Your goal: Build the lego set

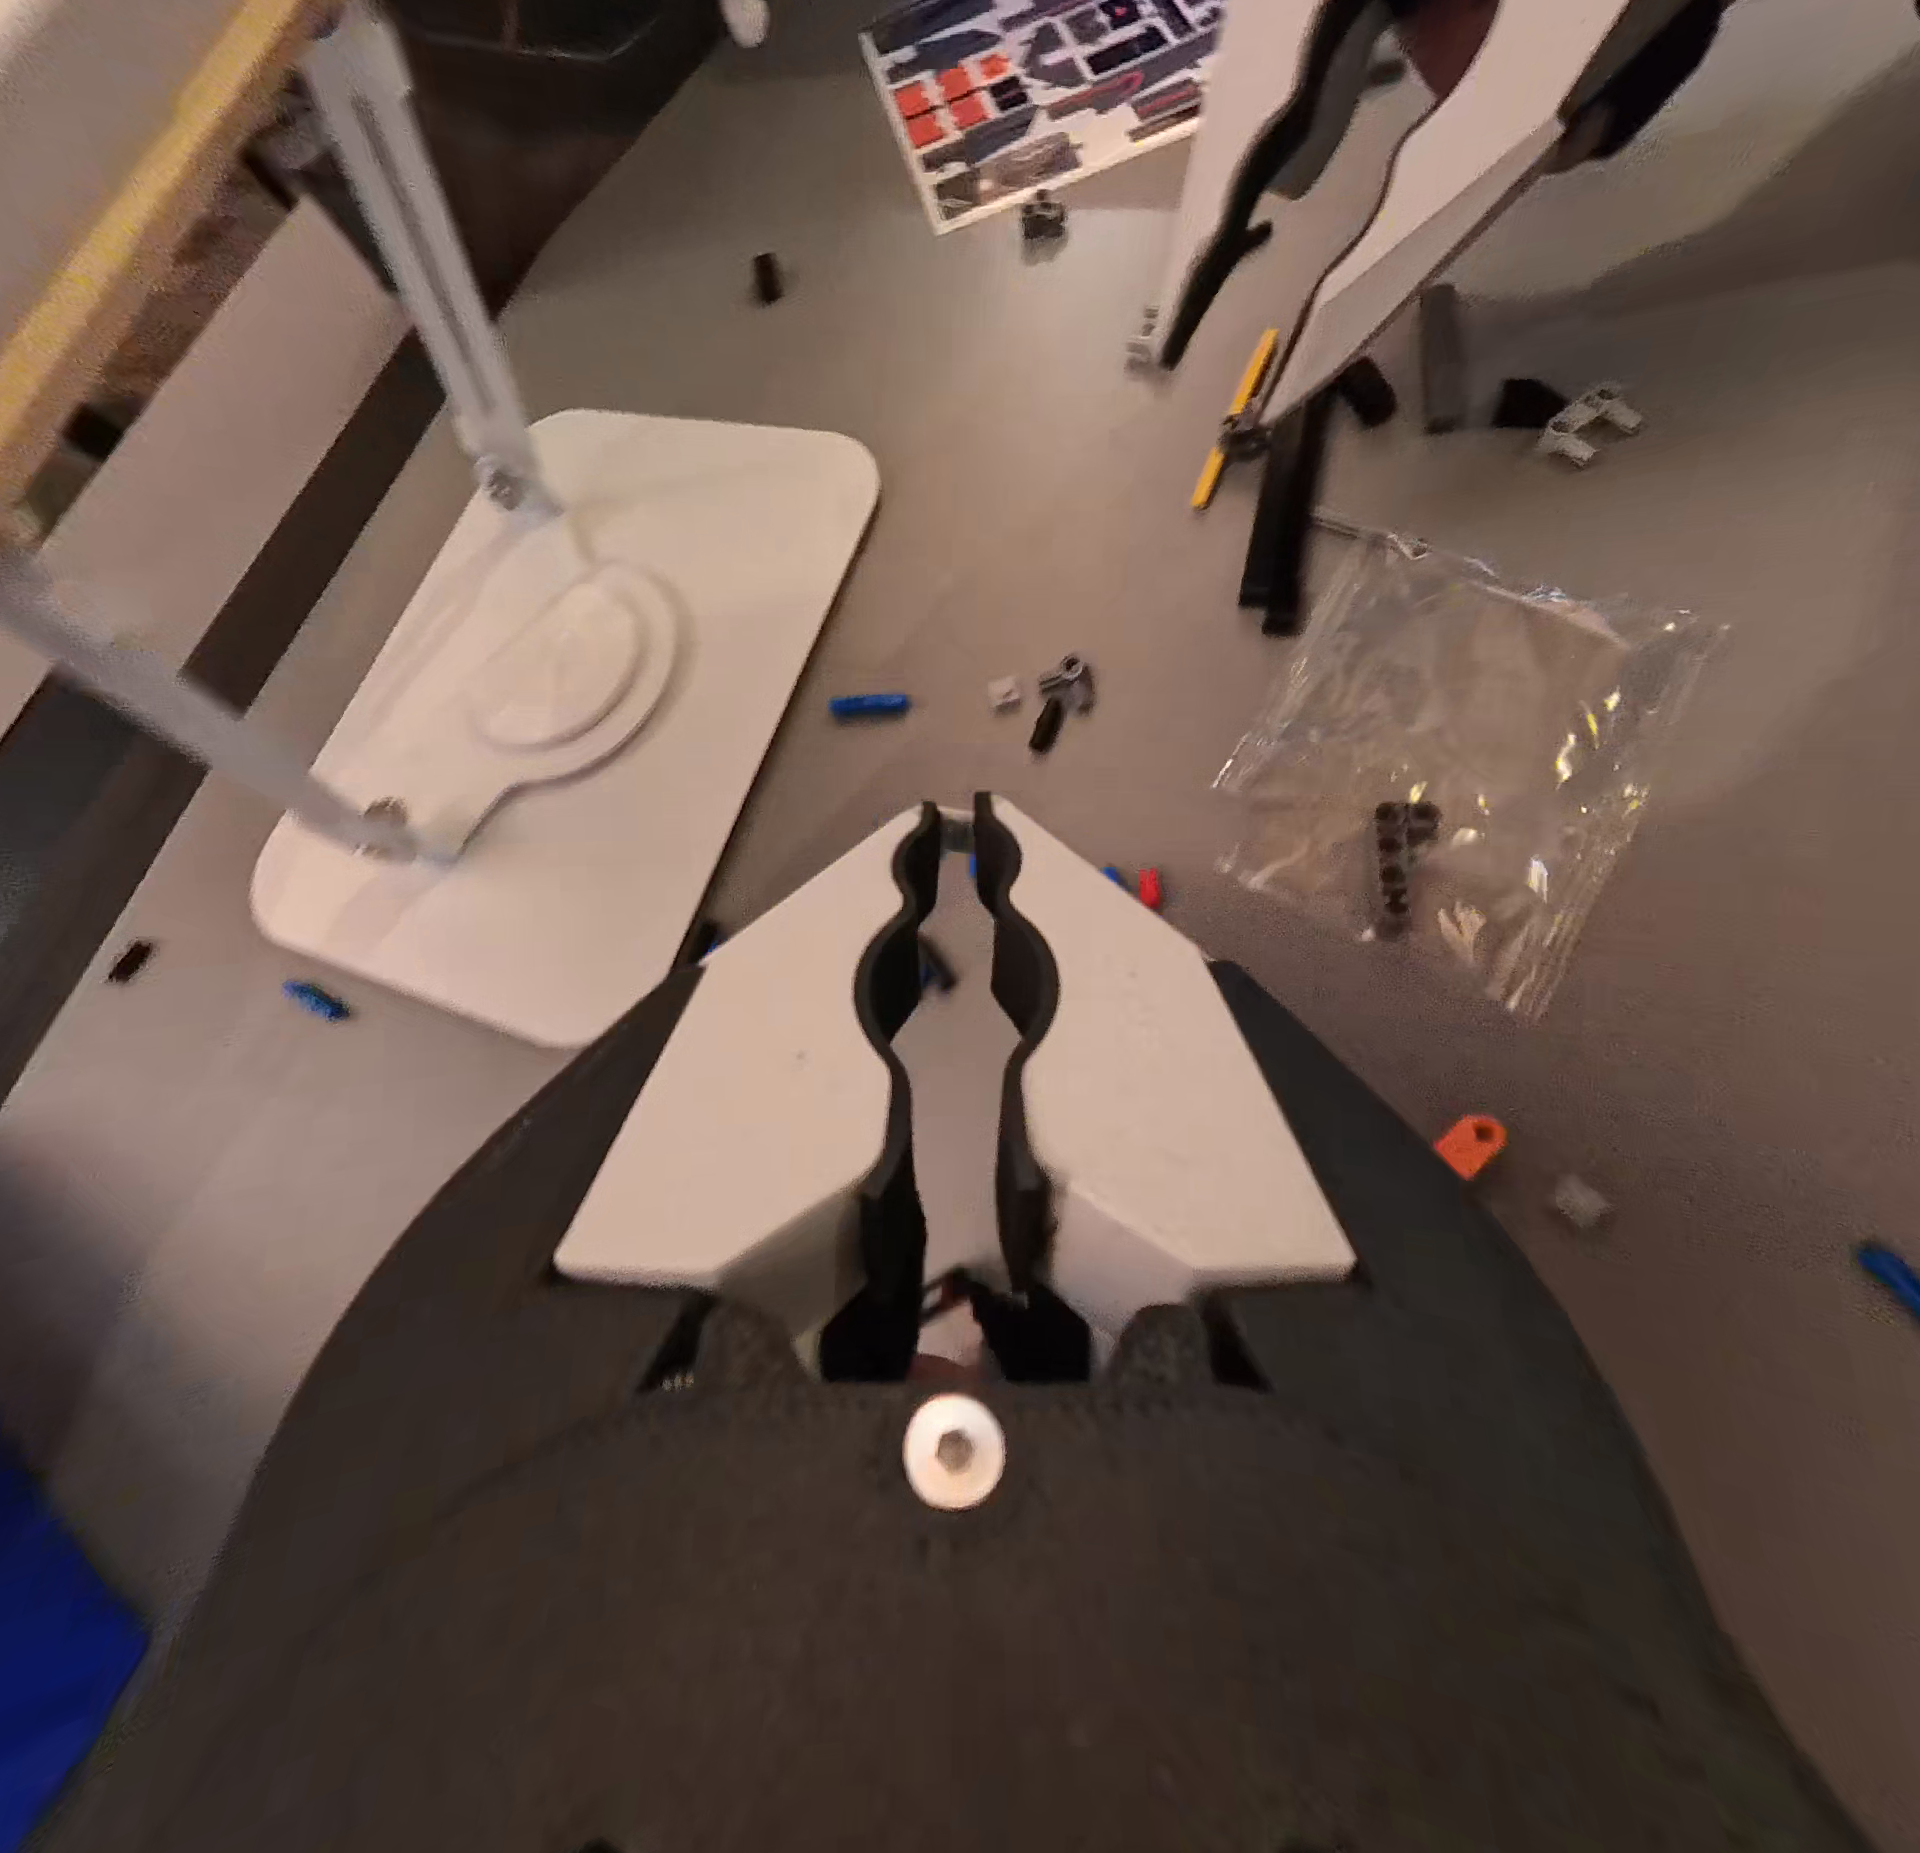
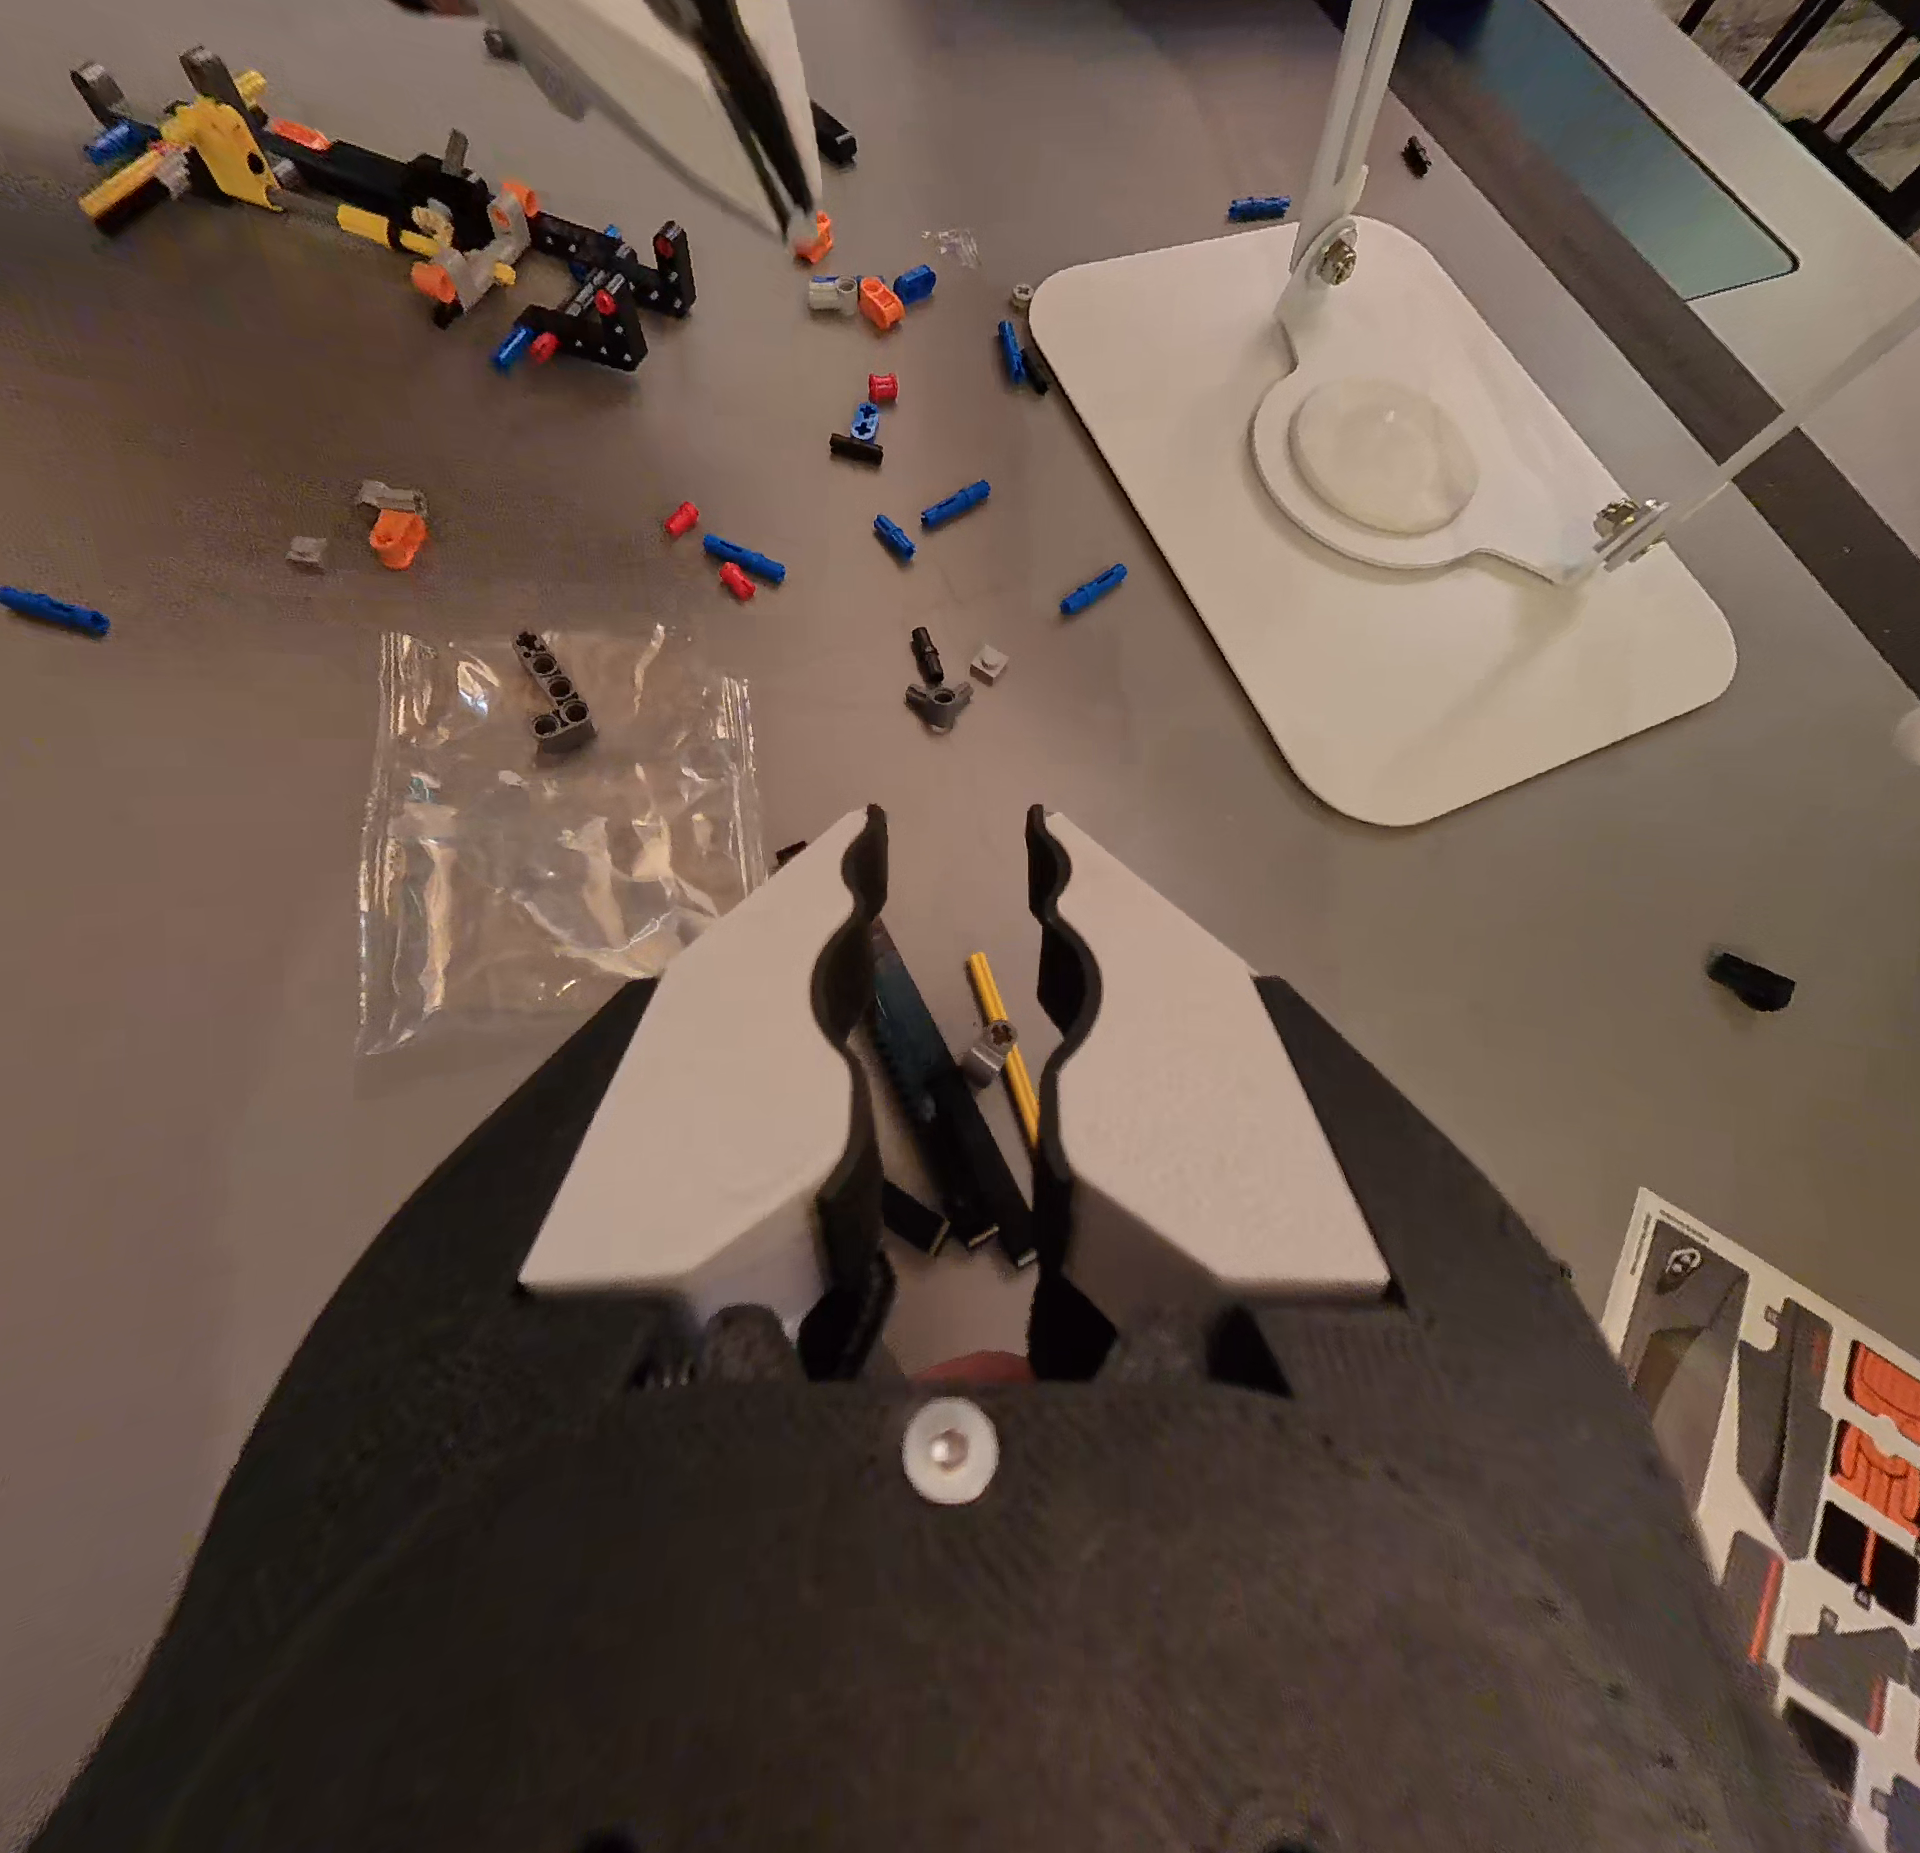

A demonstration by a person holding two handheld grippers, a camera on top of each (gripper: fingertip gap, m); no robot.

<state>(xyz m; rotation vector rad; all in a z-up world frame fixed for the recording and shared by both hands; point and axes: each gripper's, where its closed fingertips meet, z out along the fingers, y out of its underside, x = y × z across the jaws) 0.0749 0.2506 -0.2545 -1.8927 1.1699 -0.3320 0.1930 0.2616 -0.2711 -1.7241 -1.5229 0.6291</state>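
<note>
Left gripper (image 1: 957,814) fingers nearly together, pinching a small grey piece (image 1: 957,835) at the tips, right gripper (image 2: 954,816) fingers apart, holding nothing, black beam (image 2: 940,1097) and yellow axle (image 2: 1003,1045) lying on the table between them

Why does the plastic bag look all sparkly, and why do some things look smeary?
In the left wrist view the clear plastic bag catches the light in bright glints, and the white stand and sticker sheet look smeared by motion blur. In the right wrist view the bag shines more softly, small pieces look sharper, and the wide lens bends the grey table near the edges.
</note>
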